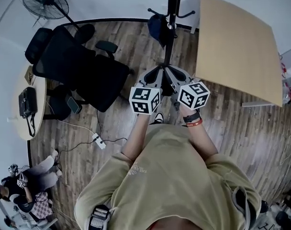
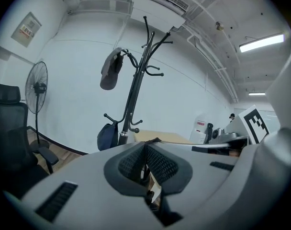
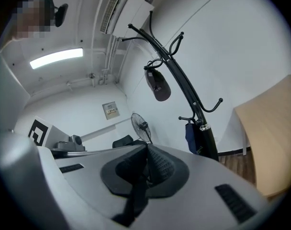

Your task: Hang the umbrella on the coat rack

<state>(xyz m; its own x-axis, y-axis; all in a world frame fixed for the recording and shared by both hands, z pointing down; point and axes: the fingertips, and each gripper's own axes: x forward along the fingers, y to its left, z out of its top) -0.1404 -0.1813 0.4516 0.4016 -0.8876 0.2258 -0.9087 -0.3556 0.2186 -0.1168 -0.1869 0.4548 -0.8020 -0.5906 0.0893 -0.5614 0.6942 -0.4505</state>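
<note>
**Desk:** Where's the umbrella?

**Me:** I see the umbrella (image 2: pixel 107 136), dark blue and folded, hanging from a low hook of the rack (image 2: pixel 136 85), just beside the pole.

**Desk:** And your left hand-held gripper?

**Me:** My left hand-held gripper (image 2: pixel 145 148) has its pads pressed together with nothing between them. It points up at the rack, apart from the umbrella.

**Desk:** The right one?

**Me:** Same on my right hand-held gripper (image 3: pixel 146 150). The pads are closed on each other and it is empty. Its camera shows the umbrella up and to the right of the pads, low on the rack, just left of the pole.

**Desk:** Anything else on the rack?

**Me:** A dark cap (image 2: pixel 111 71) hangs on an upper hook, above the umbrella.

**Desk:** What's around?

**Me:** In my head view both grippers are side by side in front of the person, near the rack's foot. A black chair (image 1: pixel 83 71) stands to the left, with a fan (image 1: pixel 45 1) beyond it by the wall. A tan table (image 1: pixel 236 47) is to the right of the rack.
</note>
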